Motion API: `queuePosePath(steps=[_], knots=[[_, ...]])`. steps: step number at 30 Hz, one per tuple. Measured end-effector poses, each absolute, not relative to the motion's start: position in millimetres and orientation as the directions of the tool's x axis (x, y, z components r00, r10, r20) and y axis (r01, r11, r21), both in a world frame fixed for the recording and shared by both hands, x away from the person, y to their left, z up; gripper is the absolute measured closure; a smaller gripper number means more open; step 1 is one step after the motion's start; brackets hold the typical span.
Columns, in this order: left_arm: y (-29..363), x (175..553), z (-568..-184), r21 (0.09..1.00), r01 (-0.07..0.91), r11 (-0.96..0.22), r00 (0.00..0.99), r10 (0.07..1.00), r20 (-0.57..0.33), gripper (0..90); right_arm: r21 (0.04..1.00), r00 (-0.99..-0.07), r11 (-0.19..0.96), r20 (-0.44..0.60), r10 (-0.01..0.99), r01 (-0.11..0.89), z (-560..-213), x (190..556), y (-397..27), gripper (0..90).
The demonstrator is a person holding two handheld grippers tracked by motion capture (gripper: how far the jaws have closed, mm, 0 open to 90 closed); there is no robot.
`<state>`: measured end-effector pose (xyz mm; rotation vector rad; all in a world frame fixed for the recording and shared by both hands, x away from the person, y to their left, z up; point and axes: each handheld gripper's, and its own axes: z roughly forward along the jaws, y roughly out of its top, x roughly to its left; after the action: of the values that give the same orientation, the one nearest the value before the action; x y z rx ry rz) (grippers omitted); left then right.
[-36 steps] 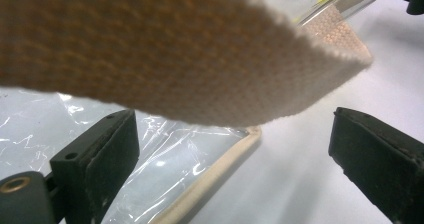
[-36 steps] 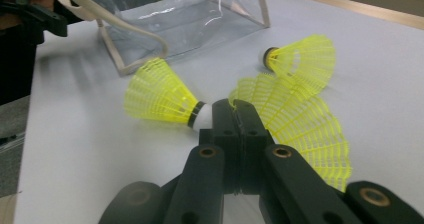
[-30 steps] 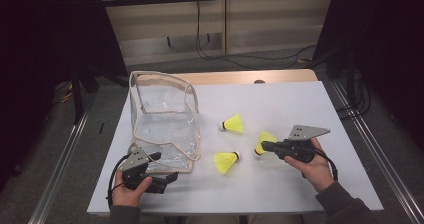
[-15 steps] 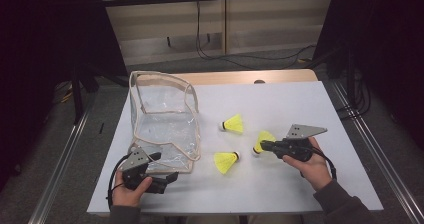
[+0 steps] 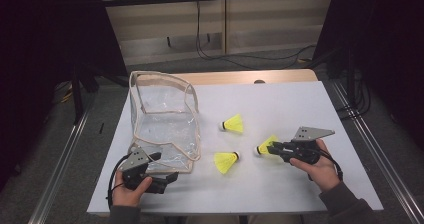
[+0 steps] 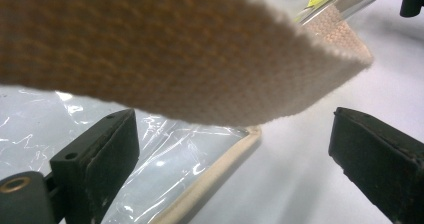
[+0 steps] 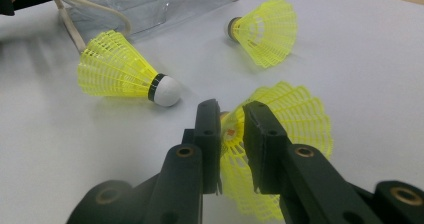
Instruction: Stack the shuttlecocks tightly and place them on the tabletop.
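Three yellow shuttlecocks lie on the white table (image 5: 280,104). My right gripper (image 5: 272,148) (image 7: 231,115) is shut on the skirt of the rightmost shuttlecock (image 5: 266,144) (image 7: 295,129), which rests on the table. A second shuttlecock (image 5: 226,161) (image 7: 120,74) lies just left of it, and a third shuttlecock (image 5: 233,124) (image 7: 265,29) lies farther back. A clear plastic bag (image 5: 165,119) (image 7: 150,4) with beige trim stands at the left. My left gripper (image 5: 169,180) (image 6: 235,139) is open at the bag's front corner. The bag's beige edge (image 6: 220,179) runs between its jaws, and a beige strap (image 6: 175,49) crosses just above them.
The table's wooden back edge (image 5: 250,77) lies beyond the bag. Metal rails (image 5: 372,149) run along both sides of the table. Cables hang behind it.
The right gripper has only wavered slightly at its shuttlecock. The left gripper has stayed in place.
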<state>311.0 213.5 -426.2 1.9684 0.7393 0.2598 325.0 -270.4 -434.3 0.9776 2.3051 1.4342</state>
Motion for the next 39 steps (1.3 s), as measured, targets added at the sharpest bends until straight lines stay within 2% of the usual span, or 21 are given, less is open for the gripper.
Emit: queuePosePath(steps=[18,26,29,34,39], knots=[[214,311,-426,0.857,0.389,-0.336,0.793,0.595,-0.127,5.8,0.832,-0.738,0.33,0.133,0.661,0.446,-440,322,-277,69.0],[213,311,-427,0.859,0.388,-0.335,0.794,0.595,-0.127,5.6,0.825,-0.741,0.336,0.142,0.656,0.455,-443,320,-278,69.5],[213,311,-427,0.859,0.388,-0.335,0.794,0.595,-0.126,5.6,0.813,-0.744,0.349,0.147,0.652,0.466,-446,320,-277,72.2],[214,311,-426,0.858,0.387,-0.339,0.794,0.595,-0.123,5.6,0.809,-0.76,0.364,0.148,0.633,0.461,-447,319,-276,86.8],[214,311,-426,0.857,0.388,-0.339,0.795,0.594,-0.125,5.6,0.809,-0.762,0.361,0.155,0.629,0.463,-446,319,-275,88.8]])
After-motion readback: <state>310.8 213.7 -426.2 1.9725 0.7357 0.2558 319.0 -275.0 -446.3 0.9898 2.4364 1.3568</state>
